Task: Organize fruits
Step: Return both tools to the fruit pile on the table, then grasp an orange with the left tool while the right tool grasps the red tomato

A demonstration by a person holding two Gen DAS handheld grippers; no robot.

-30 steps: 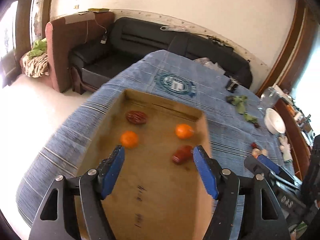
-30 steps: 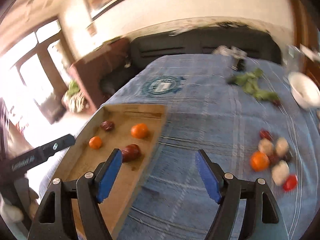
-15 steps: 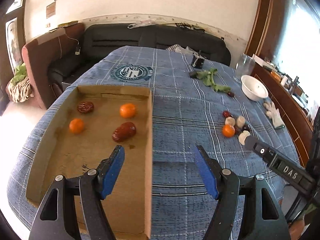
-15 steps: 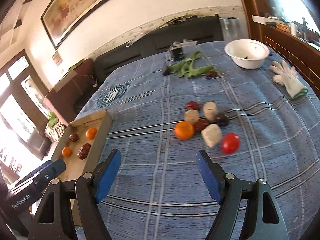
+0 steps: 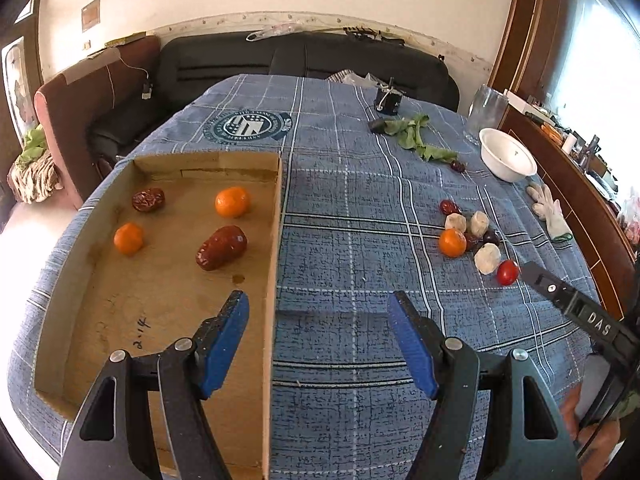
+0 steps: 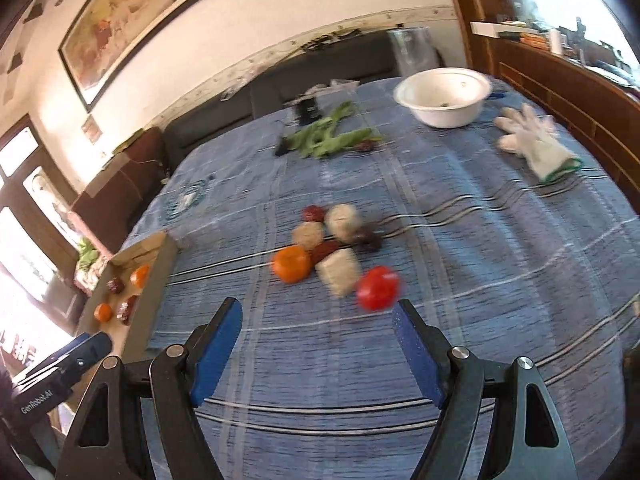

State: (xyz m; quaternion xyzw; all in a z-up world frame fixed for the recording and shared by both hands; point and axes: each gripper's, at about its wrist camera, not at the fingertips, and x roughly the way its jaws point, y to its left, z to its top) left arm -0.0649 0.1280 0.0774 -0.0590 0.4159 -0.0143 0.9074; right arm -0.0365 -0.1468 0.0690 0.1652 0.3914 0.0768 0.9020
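Right gripper (image 6: pixel 316 344), wide open and empty, hovered nearest the red tomato (image 6: pixel 377 287), just ahead beside its right finger.

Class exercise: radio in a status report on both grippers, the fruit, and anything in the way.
Left hand-held gripper open, empty. Right hand-held gripper open, empty, nearest the red tomato. Cardboard tray holds four fruits. Nothing blocking the loose pile.

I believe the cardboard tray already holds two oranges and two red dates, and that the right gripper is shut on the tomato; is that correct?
Not quite. The cardboard tray does hold two oranges and two red dates, but the right gripper is open and holds nothing. The right wrist view shows the tomato lying on the tablecloth, ahead of the blue pads.
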